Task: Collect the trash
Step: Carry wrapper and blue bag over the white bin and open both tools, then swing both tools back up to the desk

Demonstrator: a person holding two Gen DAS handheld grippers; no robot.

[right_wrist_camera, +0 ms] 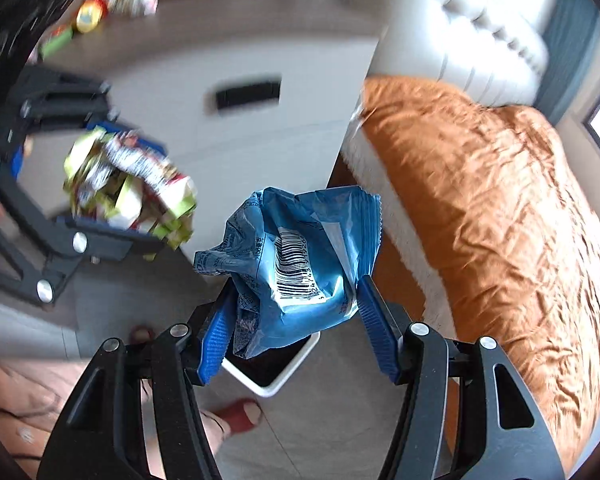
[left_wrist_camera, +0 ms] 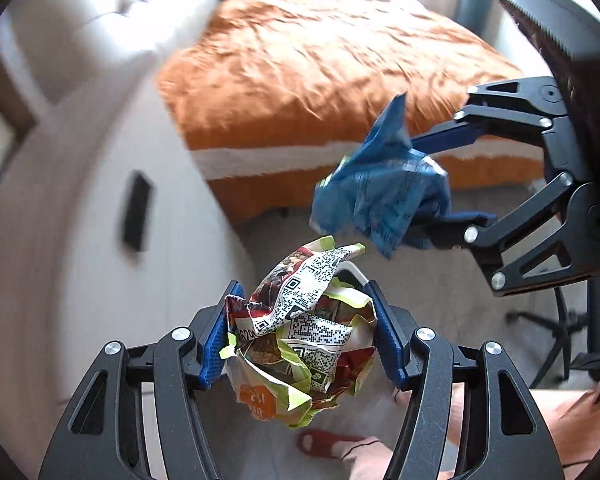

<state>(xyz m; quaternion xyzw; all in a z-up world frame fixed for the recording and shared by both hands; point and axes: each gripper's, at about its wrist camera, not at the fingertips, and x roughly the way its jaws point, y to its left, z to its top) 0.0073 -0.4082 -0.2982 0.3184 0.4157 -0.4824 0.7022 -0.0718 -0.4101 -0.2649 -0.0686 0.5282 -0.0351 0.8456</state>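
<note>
Right now both grippers carry trash over a white bin (right_wrist_camera: pixel 278 376) on the floor. The left gripper (left_wrist_camera: pixel 300 332) is clamped on a crumpled green-and-red snack wrapper (left_wrist_camera: pixel 300 336), blue pads pressing both sides of the wad. The right gripper (right_wrist_camera: pixel 296 320) pinches a crumpled blue wrapper (right_wrist_camera: pixel 300 264), barcode side facing its camera.

Step in hand looks like the drop into the bin. The bin's dark opening sits directly under the blue wrapper in the right wrist view; in the left wrist view only a sliver of white rim (left_wrist_camera: pixel 354 270) peeks out behind the snack wrapper. Best to lower each wad close to the opening before letting go, since light crumpled film can drift or spring off the rim. Release one at a time so the grippers don't crowd each other. The left wad probably needs to shift further over the opening first, though I can't tell exactly.

Pose: both grippers tilt downward toward the floor, held well above it, near each other but not touching; the right one sits to the right of and ahead of the left. A bare foot in a red slipper (right_wrist_camera: pixel 240 416) stands just beside the bin. An orange bed (left_wrist_camera: pixel 320 72) and a white cabinet (right_wrist_camera: pixel 240 120) stand behind.
</note>
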